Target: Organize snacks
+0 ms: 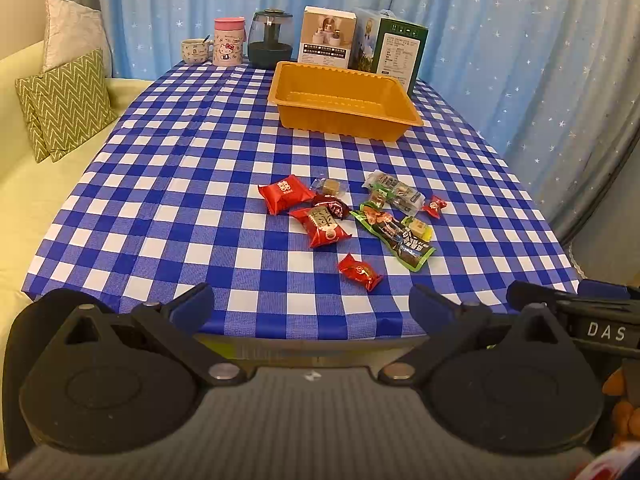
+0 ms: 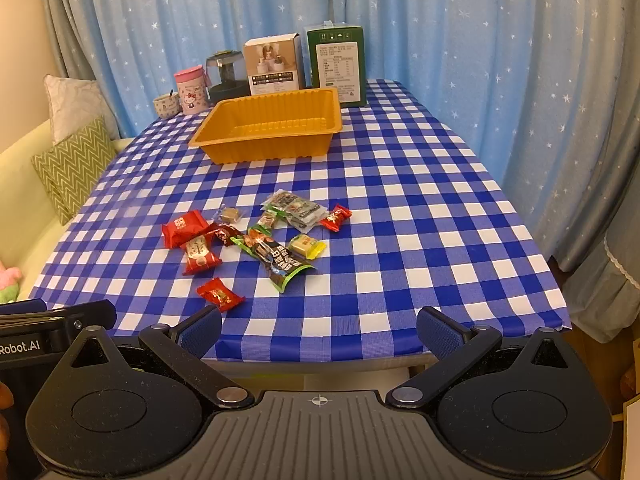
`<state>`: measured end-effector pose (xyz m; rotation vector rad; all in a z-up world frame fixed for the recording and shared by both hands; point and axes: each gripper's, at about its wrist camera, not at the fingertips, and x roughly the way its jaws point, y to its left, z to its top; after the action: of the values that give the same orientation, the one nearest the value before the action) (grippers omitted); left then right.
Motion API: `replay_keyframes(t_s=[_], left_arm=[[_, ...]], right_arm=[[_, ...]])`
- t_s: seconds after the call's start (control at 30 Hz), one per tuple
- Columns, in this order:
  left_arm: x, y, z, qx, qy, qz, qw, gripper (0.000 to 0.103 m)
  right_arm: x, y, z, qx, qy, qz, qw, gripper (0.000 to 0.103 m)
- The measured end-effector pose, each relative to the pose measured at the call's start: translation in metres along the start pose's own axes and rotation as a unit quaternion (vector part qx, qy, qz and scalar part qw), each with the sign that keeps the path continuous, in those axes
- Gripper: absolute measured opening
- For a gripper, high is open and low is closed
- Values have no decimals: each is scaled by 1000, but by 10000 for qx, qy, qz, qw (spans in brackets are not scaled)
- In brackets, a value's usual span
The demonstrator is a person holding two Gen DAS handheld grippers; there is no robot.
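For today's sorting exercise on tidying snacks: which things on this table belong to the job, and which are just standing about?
Belong to the job:
- wrapped snacks scattered on the checked cloth
- empty orange tray behind them
- left tongs and right tongs, both open and empty

Just standing about:
- small cup
- pink tin
- dark jar
- two boxes
- cushions

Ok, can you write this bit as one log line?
left gripper: open | right gripper: open | snacks: loose on table | orange tray: empty
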<state>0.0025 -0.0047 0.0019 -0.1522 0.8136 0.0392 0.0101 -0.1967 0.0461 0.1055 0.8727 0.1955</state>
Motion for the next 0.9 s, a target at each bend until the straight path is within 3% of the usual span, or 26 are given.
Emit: replay_keyframes(t_s=[0.9], left_arm=[[1, 5, -1, 46, -23, -59, 10000, 103]], right_arm=[[1, 0, 0, 20, -6, -6, 10000, 103]])
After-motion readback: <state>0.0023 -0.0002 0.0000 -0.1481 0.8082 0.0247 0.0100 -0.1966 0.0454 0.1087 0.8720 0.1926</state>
